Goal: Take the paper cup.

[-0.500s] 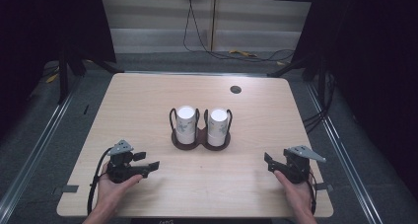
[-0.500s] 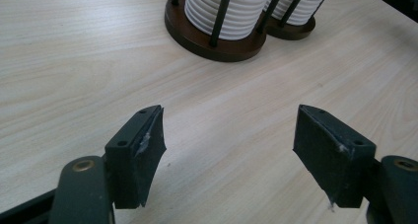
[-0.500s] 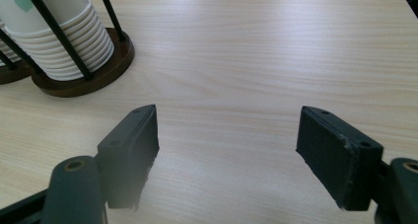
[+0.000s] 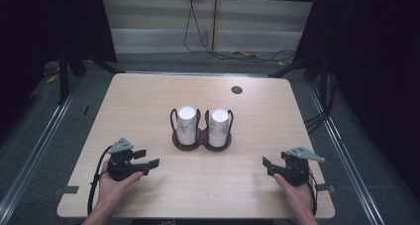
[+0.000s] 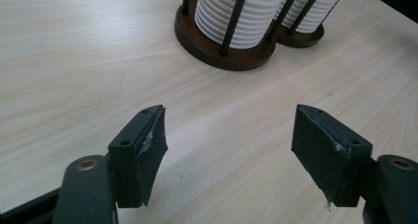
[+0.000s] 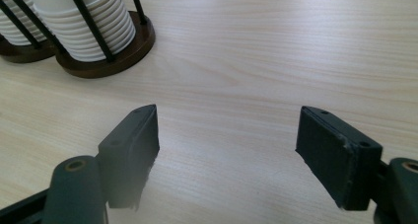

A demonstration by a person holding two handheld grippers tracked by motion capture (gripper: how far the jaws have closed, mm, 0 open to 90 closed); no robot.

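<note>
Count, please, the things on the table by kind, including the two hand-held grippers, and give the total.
Stacks of white paper cups: 2, the left stack and the right stack
Dark double cup holder: 1
Grippers, both open and holding nothing: 2, the left gripper and the right gripper
Dark round grommet in the table: 1
Total: 6

- Setting: a lab-type recording station, not a home or a shop.
- A bare wooden desk [image 4: 148,111] stands alone on grey carpet floor [image 4: 49,131].
- Black curtains [image 4: 376,61] enclose both sides.
- Metal rails [image 4: 34,150] run along the floor at left and right.
- Loose cables [image 4: 237,54] lie on the floor behind the desk, below a plain panelled wall [image 4: 158,17].
</note>
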